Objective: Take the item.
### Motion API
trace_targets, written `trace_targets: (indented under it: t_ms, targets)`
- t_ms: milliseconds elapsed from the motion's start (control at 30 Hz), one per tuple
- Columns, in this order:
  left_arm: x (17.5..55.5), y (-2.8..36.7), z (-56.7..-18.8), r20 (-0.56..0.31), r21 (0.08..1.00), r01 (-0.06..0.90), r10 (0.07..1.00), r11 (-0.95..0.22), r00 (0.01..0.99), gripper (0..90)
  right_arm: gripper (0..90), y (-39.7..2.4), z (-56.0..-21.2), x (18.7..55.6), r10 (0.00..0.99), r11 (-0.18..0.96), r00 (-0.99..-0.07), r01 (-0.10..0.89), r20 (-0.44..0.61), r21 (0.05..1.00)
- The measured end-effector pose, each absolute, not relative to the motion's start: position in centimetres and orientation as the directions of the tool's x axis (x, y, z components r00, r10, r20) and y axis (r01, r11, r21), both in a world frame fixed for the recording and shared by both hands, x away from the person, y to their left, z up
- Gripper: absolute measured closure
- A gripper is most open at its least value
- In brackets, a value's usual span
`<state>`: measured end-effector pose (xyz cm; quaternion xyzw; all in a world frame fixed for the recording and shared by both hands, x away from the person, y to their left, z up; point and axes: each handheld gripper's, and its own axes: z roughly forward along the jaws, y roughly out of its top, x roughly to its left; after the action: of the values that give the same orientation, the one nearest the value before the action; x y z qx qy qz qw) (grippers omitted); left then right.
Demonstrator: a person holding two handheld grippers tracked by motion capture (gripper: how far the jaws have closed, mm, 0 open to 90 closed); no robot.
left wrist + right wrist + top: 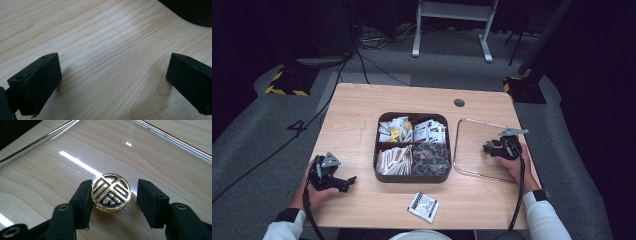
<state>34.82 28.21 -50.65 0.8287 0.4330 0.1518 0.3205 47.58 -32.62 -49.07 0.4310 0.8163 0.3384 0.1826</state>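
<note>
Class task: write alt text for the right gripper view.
A round gold-and-black knob on a clear lid sits between the right hand-held gripper jaws; one jaw touches it, the other stands just off. Wooden table lies beyond.

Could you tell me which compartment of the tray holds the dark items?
The front right compartment of the tray, nearest the clear lid; the others hold pale packets.

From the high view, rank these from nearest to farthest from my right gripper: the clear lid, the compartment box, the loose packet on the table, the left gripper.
1. Clear lid: directly under the right gripper.
2. Compartment box: just to its left, table centre.
3. Loose packet: farther left, by the near edge.
4. Left gripper: far left side.
</note>
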Motion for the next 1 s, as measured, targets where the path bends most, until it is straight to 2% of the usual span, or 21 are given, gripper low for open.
trace_targets:
  t_ms: [267,367,400,733,1000]
  targets:
    - [34.8,28.2,-50.7,-0.025,0.662,0.620,0.815,-0.420,0.579,0.3,46.5,-32.7,-49.1,48.5,0.795,0.433,-0.607,0.554,-0.011,0.711]
    - [34.8,28.2,-50.7,-0.025,0.663,0.620,0.815,-0.420,0.579,0.2,58.6,-32.7,-49.0,48.8,0.773,0.433,-0.633,0.554,0.023,0.711]
    - [34.8,28.2,-50.7,-0.026,0.662,0.620,0.815,-0.420,0.579,0.2,59.0,-32.6,-48.9,48.9,0.772,0.436,-0.635,0.555,0.021,0.708]
    - [34.8,28.2,-50.7,-0.025,0.664,0.619,0.816,-0.418,0.578,0.4,59.5,-32.5,-48.7,49.2,0.790,0.441,-0.613,0.565,-0.003,0.698]
    - [34.8,28.2,-50.7,-0.020,0.664,0.618,0.816,-0.421,0.577,0.4,59.5,-33.4,-47.7,48.9,0.802,0.415,-0.597,0.550,-0.006,0.725]
